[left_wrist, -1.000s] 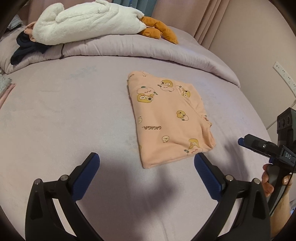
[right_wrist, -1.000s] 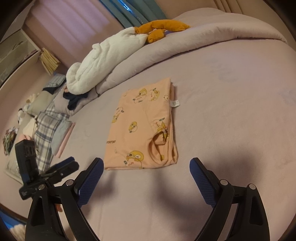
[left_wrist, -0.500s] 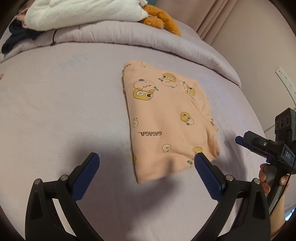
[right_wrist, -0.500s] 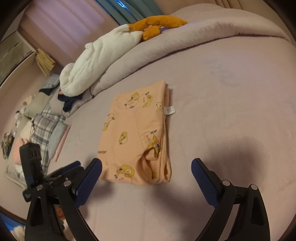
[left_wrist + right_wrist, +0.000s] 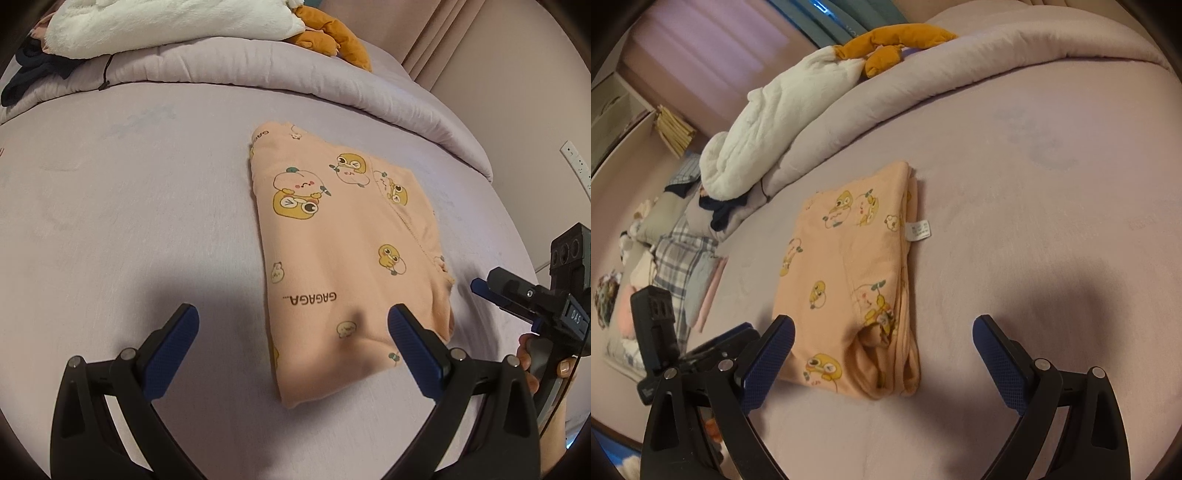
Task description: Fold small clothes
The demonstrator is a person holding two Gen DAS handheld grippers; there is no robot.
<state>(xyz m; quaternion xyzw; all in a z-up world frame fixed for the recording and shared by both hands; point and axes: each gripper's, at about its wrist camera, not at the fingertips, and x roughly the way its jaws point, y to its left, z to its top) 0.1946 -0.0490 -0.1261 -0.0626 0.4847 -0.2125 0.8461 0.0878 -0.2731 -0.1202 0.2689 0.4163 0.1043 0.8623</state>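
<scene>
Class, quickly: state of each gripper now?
Left gripper: open, holding nothing.
Right gripper: open, holding nothing, near the folded peach garment.

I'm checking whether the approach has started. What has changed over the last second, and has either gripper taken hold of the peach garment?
Both grippers have moved in toward the folded peach cartoon-print garment: it fills more of each view. The left gripper now has its right finger over the garment's near edge; the right gripper faces its near end. Nothing was grasped; both jaws stay wide open. The garment keeps its fold and lies unmoved on the lilac bed sheet.
</scene>
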